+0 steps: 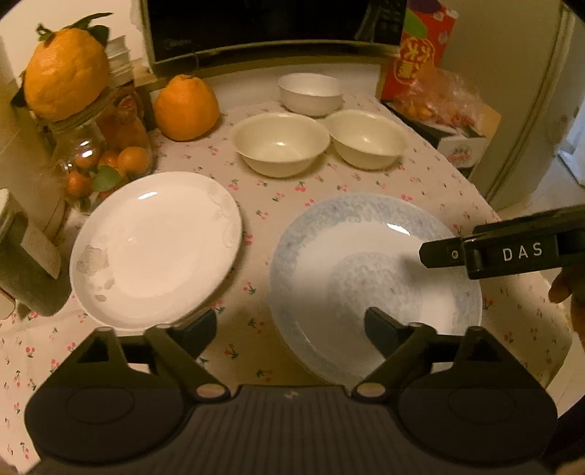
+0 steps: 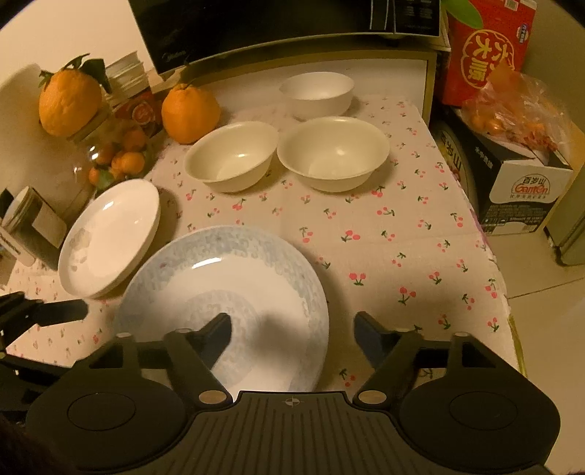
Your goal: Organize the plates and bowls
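A white plate (image 1: pixel 155 248) (image 2: pixel 109 237) lies at the left of the cherry-print tablecloth, a blue-patterned plate (image 1: pixel 365 263) (image 2: pixel 226 288) to its right. Behind them stand two cream bowls (image 1: pixel 279 142) (image 1: pixel 365 137) (image 2: pixel 230 155) (image 2: pixel 332 151) and a white bowl (image 1: pixel 310 91) (image 2: pixel 318 93) at the back. My left gripper (image 1: pixel 289 329) is open, hovering over the gap between the plates. My right gripper (image 2: pixel 292 332) is open, straddling the blue plate's right rim from above; it also shows in the left wrist view (image 1: pixel 424 252), where its state is unclear.
A large orange (image 1: pixel 186 107) (image 2: pixel 190 111) stands left of the bowls. A glass jar (image 1: pixel 98 160) of small oranges with a big orange on top stands at the far left. A microwave (image 1: pixel 274 29) is behind. Boxes (image 2: pixel 519 182) stand right of the table's edge.
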### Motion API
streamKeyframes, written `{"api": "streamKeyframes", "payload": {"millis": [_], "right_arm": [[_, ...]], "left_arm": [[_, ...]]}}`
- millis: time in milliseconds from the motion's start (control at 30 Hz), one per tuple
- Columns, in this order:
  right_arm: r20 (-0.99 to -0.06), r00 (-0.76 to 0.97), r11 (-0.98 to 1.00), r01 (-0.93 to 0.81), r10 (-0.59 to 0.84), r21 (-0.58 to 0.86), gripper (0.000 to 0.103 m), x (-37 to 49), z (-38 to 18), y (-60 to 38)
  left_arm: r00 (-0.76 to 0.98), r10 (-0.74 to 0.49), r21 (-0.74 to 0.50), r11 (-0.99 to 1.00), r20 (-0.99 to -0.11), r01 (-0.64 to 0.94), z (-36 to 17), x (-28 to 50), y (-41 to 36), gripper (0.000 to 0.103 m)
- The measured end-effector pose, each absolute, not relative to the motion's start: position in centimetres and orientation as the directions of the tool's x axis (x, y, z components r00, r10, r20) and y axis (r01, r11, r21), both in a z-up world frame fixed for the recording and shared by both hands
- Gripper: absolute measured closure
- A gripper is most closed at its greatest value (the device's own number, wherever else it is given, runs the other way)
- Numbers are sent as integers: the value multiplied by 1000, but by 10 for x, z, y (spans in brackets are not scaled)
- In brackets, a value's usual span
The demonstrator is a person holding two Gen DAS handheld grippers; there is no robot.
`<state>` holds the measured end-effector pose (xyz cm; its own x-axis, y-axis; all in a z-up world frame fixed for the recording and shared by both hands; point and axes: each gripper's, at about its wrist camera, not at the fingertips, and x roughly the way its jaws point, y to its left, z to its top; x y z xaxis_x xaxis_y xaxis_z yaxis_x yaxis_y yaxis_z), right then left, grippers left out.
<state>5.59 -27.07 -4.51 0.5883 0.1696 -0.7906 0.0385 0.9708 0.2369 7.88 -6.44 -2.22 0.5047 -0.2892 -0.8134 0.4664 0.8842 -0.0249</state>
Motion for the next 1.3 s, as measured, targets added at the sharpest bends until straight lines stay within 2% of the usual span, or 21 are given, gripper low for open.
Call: {"api": "streamKeyframes", "payload": {"millis": [233,500,800,967,1200,1233,1300], "right_arm": [[-752,628,957,41,199,288,17,71,-34,-260],[-699,681,959,-16,217,282,13,102,-24,-226],[-669,675,928,-65,311,367,13,136,-32,-192],[-643,679,911,-95,355,402,13,149,-38,-179],[-606,689,901,-165,396,401,14,157,-42,-164],[-603,689,898,-171,403,405,15,158,-43,-162],[-606,684,897,-172,406,407,24,161,-46,-159]], "left_arm": [[557,-259,-51,931,-789,360,-12,94,-40,1],[636,-131,-40,987,-760,156,-18,120,-11,0],[635,-82,-92,996,-768,18,-30,142,18,1],[635,-68,-112,993,-770,-29,-39,150,28,9],[641,-42,-136,986,-767,-99,-47,156,41,27],[639,-42,-142,984,-768,-106,-48,156,43,30],[638,-43,-151,982,-769,-115,-49,156,46,37]]}}
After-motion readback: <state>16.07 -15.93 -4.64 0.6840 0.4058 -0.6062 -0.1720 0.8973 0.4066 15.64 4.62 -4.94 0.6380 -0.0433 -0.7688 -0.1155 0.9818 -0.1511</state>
